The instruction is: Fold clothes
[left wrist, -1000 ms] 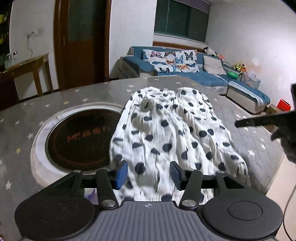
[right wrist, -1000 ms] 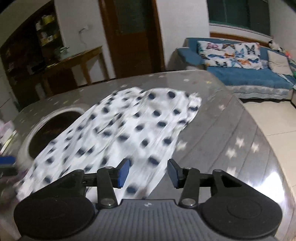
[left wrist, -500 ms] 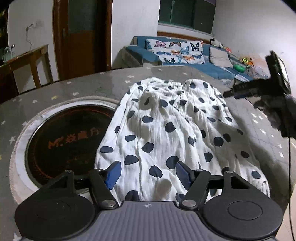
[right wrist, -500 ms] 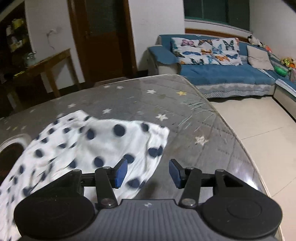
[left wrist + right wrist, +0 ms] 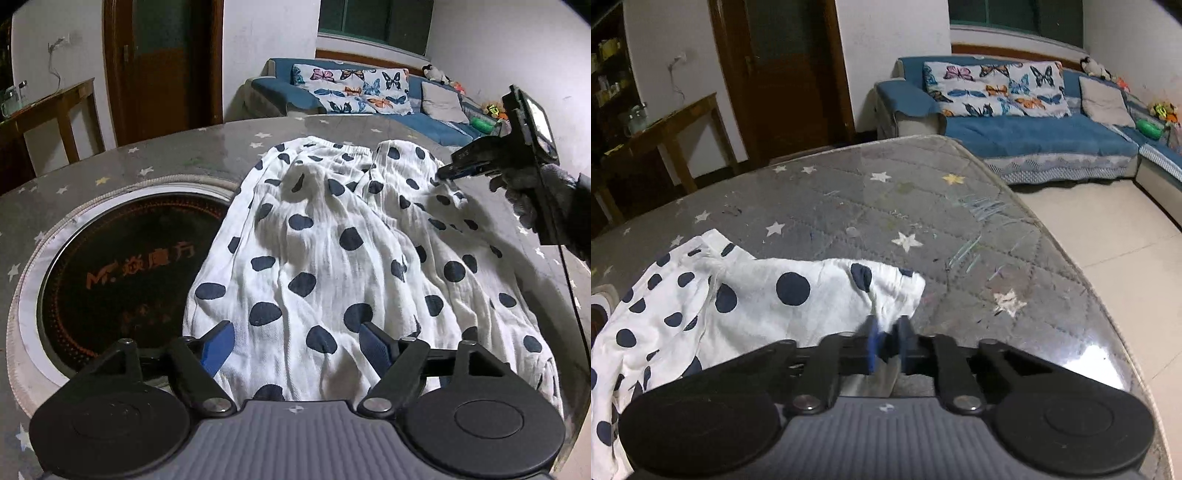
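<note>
Since the polka-dot trousers (image 5: 332,258) are the whole job here, start with them: white with navy dots, lying rumpled on the grey star-print counter (image 5: 905,206), waistband at the far end and legs running back toward the near edge, so the long axis points pretty much away from the left camera. One side of them drapes over the rim of the round dark cooktop (image 5: 122,266) set into the counter.

The right gripper (image 5: 886,343) has its jaws clenched on a corner of the white fabric near the waistband end, over by the counter's right edge. The left gripper (image 5: 295,347) hangs over the leg end, jaws wide and opening, cloth lying between and under them but nothing pinched yet. So the left is the nearer one to the hems, and I'd guess it needs to drop straight down onto that cloth to grab.

Blue sofa (image 5: 1034,136) in the background.
</note>
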### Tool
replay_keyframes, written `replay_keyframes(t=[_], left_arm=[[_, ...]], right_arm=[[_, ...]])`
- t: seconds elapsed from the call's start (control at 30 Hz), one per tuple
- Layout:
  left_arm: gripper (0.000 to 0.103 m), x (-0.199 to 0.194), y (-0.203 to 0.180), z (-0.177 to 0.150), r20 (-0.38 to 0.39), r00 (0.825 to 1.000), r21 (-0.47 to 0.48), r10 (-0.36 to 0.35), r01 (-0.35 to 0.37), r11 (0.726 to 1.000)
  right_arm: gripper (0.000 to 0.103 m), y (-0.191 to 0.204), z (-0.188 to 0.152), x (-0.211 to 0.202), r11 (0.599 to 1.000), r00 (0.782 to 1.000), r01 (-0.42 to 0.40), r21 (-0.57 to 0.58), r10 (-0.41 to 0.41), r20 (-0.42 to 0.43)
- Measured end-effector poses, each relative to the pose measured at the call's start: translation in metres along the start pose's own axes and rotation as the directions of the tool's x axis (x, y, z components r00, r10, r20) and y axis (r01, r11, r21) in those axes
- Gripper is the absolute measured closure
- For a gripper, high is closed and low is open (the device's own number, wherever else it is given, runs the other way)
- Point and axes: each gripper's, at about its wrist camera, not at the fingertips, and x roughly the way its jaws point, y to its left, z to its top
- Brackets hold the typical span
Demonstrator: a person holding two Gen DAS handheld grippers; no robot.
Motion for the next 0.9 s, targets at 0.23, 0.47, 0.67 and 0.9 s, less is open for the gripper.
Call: replay_keyframes(t=[0.23,0.47,0.67,0.9], left_arm=[[0.026,0.003,0.001,-0.003,-0.01,1.0,0.001,-0.002,0.002,1.0],[0.025,0.005,0.003,-0.004,-0.008,1.0,0.0,-0.008,0.008,1.0],[0.025,0.005,0.004,-0.005,-0.006,1.0,-0.007,-0.012,0.012,1.0],[0.022,0.005,0.004,-0.004,-0.004,1.0,-0.013,-0.018,0.018,1.0]], right_arm=[[0.098,-0.014,0.007,-0.019,0.982,0.981,0.186,-0.02,-0.185,0.054],[0.091,-0.004,0.016,-0.036,0.978,0.977,0.197,-0.067,-0.191,0.091],[0.077,0.047,0.025,-0.032,0.988,0.997,0.006,-0.152,0.007,0.083],[0.062,0.081,0.038,-0.01,0.979,0.997,-0.039,-0.199,0.052,0.062]])
